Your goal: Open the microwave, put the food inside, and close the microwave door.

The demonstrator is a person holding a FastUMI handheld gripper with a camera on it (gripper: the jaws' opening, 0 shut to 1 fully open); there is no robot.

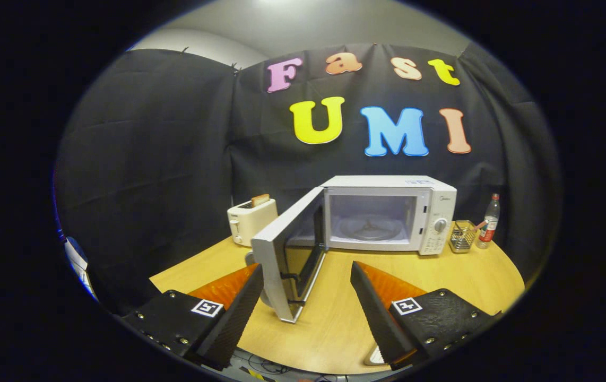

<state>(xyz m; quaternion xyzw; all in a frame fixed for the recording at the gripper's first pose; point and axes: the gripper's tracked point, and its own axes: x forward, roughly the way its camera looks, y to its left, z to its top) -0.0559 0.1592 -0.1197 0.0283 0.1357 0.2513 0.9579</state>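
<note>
The white microwave (438, 212) stands at the back of the wooden table (441, 276), beyond my fingers. Its door (274, 260) is swung wide open to the left, and the door's free edge reaches in between my fingertips. The cavity is lit and holds only the glass turntable (369, 231). My gripper (307, 267) is open, its fingers spread either side of the door's edge and touching nothing. A pale rounded thing (250, 258) peeks out behind the door by my left finger; I cannot tell what it is.
A cream toaster (250, 218) with a slice of toast (259, 200) in it stands left of the microwave. Right of the microwave are a small wire basket (462, 237) and a clear bottle (488, 221). A white object (374, 356) lies at the table's front edge by my right finger.
</note>
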